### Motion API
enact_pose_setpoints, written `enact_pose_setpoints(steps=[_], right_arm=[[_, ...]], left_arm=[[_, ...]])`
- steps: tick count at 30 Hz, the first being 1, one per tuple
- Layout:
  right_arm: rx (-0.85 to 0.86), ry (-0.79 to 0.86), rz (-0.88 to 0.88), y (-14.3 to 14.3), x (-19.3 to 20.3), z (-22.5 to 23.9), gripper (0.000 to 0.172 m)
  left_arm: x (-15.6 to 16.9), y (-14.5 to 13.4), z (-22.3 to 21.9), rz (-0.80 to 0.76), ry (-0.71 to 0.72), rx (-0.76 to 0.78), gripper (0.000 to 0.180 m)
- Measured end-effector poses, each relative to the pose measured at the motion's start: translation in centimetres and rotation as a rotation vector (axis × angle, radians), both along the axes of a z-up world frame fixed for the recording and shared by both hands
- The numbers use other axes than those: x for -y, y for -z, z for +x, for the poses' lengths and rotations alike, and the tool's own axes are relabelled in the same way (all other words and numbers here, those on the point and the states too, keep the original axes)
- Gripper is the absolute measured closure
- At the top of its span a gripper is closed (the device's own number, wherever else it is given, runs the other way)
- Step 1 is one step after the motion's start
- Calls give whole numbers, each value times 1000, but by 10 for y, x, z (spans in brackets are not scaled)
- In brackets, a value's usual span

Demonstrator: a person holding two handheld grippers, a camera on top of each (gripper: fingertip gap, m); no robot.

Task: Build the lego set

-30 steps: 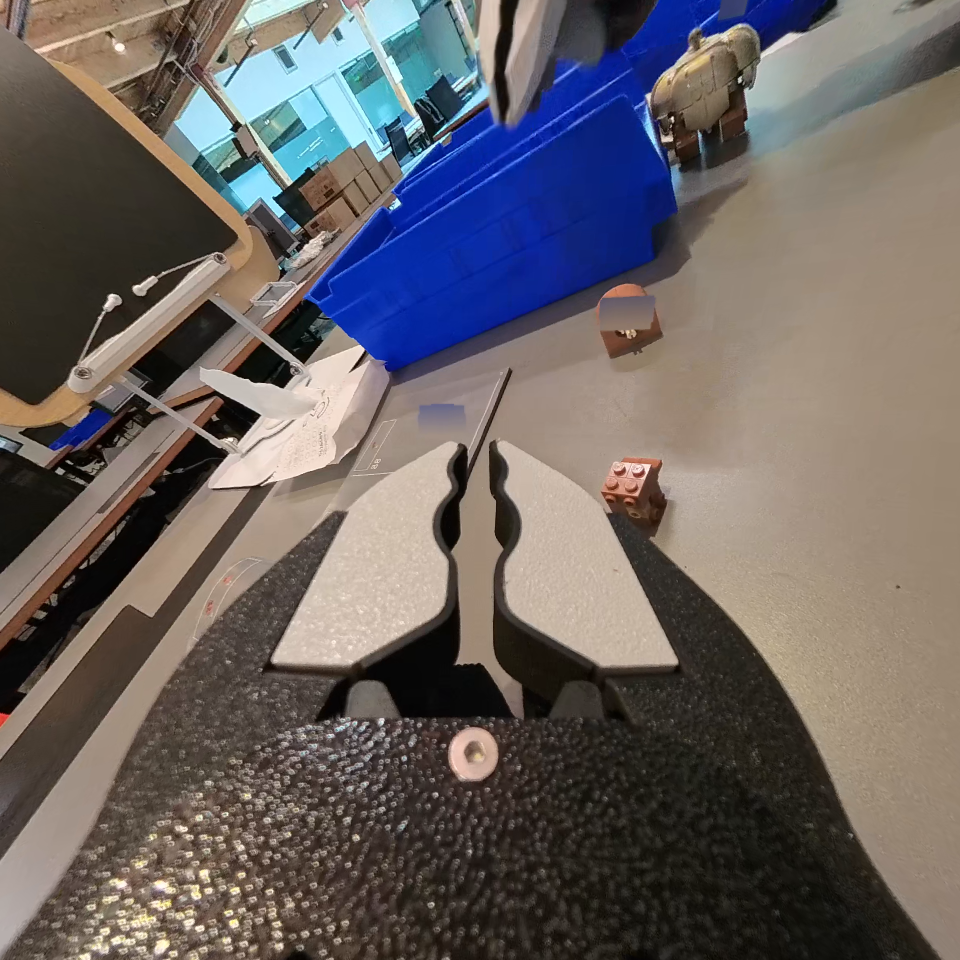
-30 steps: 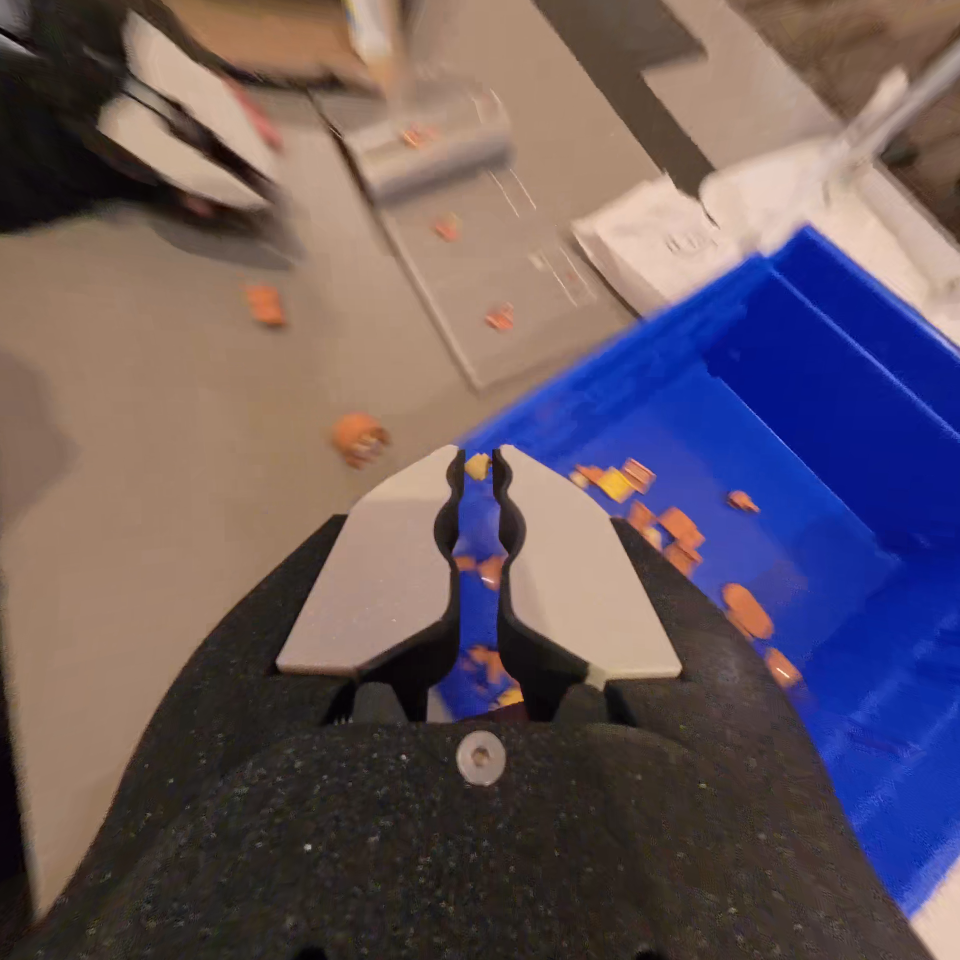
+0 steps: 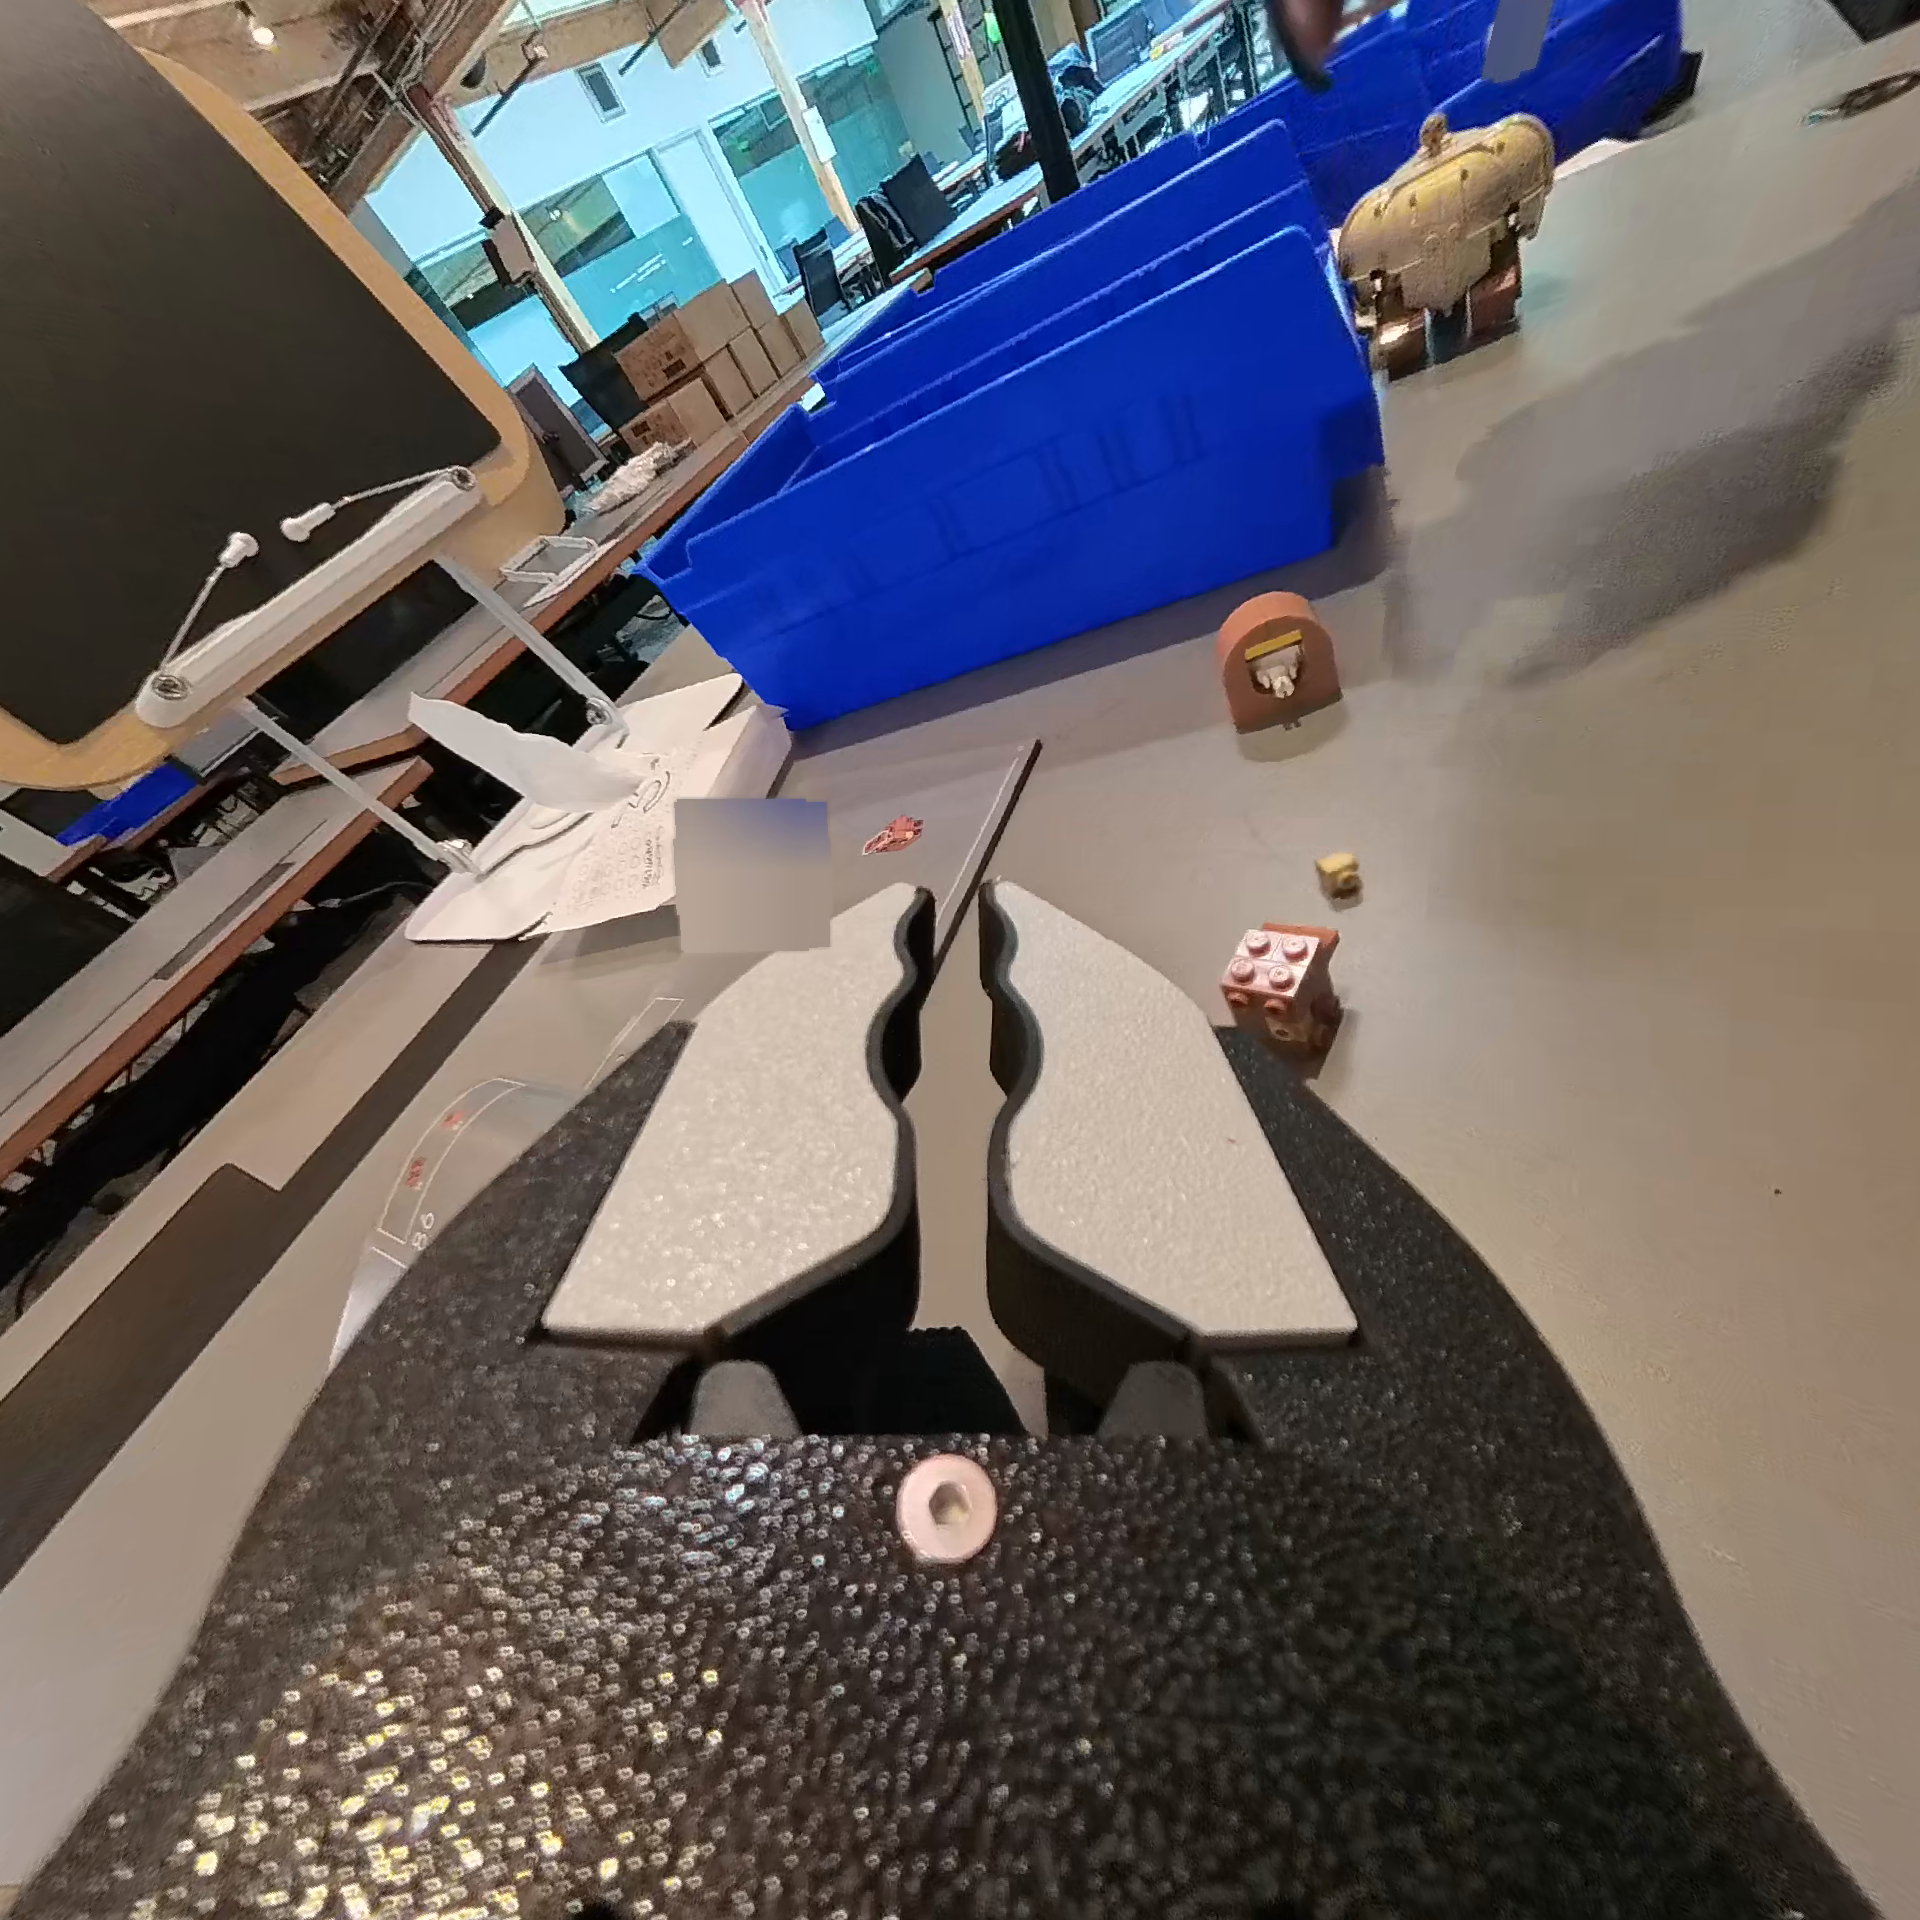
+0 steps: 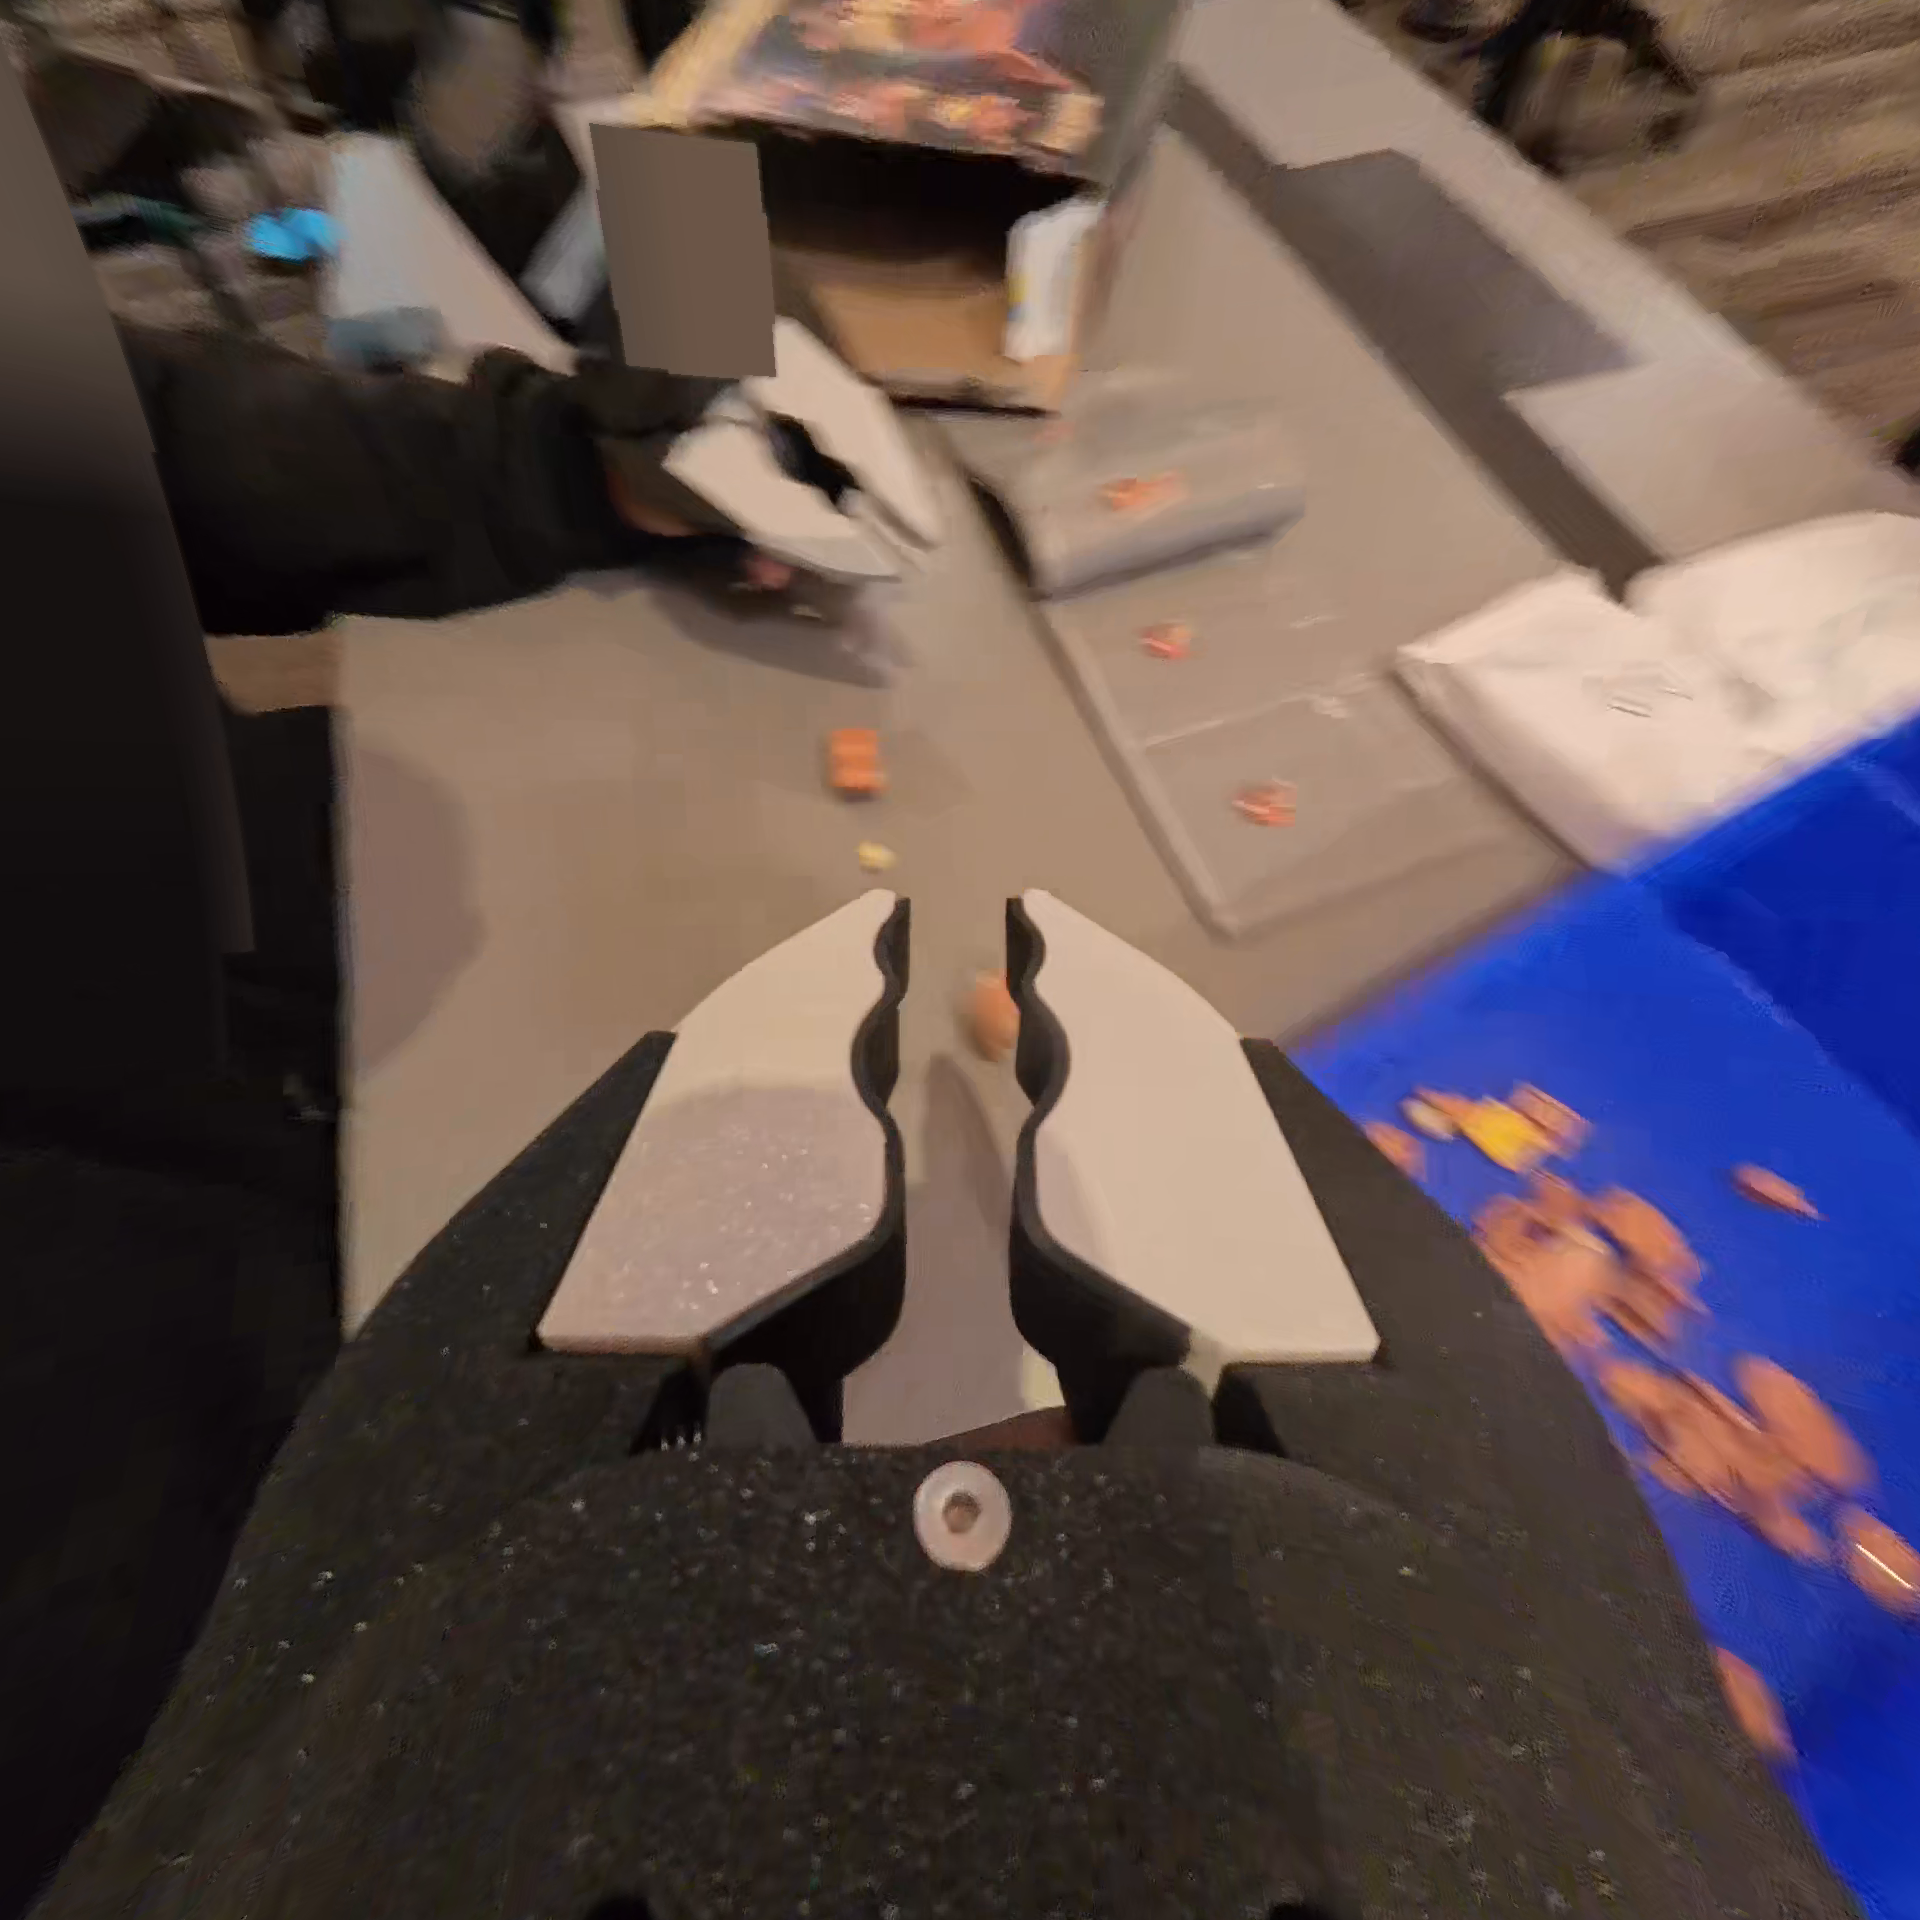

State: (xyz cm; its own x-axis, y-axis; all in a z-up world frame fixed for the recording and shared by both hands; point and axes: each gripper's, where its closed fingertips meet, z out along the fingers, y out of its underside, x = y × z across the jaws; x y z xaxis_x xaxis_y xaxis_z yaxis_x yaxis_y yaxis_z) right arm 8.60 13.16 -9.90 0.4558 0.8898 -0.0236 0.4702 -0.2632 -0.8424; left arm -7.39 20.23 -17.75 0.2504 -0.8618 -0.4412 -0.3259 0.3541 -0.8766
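My left gripper (image 3: 954,899) hovers low over the grey table (image 3: 1558,1143), its jaws a narrow slit apart with nothing between them. It also shows in the right wrist view (image 4: 821,488), held by a dark-sleeved hand. A reddish-brown studded block (image 3: 1283,987) lies just right of its fingers, with a small tan piece (image 3: 1338,873) beyond. My right gripper (image 4: 956,904) is open and empty above the table. A brown rounded piece (image 4: 992,1013) lies on the table below its gap, untouched. The tan piece (image 4: 876,854) and the studded block (image 4: 857,758) lie ahead of it.
Blue bins (image 3: 1039,499) stand behind; the near bin (image 4: 1662,1039) holds several orange-brown pieces. A tan and brown brick model (image 3: 1444,239) stands at the far right. A flat grey sheet (image 4: 1247,727), white paper (image 3: 582,831) and a cardboard box (image 4: 935,208) lie around. Left tips to right tips: about 20 cm. To the reddish-brown studded block (image 3: 1283,987): left tips about 6 cm, right tips about 20 cm.
My right gripper has swung from over the blue bin to over the table and its jaws have widened. A small tan piece now lies on the table. The left gripper has barely moved.
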Motion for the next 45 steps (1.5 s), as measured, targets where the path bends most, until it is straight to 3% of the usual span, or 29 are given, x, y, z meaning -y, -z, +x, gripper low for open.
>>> enact_pose_setpoints(steps=[2, 6, 9, 14, 27, 38, 45], right_arm=[[81, 112, -4, 9, -36, 42, 155], [224, 206, -161, 69, -96, 87, 155], [294, 150, -245, 105, -115, 88, 157], [401, 90, -306, 137, -125, 85, 157], [490, 198, -303, 149, -137, 83, 150], [514, 37, -256, 150, -138, 74, 160], [523, 25, -219, 148, -143, 74, 162]], left_arm=[[-2, 1, 0, 2, -6, -6, 173], [-6, 1, 1, 5, -24, -8, 173], [-9, -2, -1, 9, -40, 15, 173], [-15, -8, -5, 5, -73, 56, 173], [-14, -2, -2, 31, -59, 16, 173], [-13, 1, 0, 43, -55, -11, 173], [-15, 0, -1, 37, -62, 1, 173]])
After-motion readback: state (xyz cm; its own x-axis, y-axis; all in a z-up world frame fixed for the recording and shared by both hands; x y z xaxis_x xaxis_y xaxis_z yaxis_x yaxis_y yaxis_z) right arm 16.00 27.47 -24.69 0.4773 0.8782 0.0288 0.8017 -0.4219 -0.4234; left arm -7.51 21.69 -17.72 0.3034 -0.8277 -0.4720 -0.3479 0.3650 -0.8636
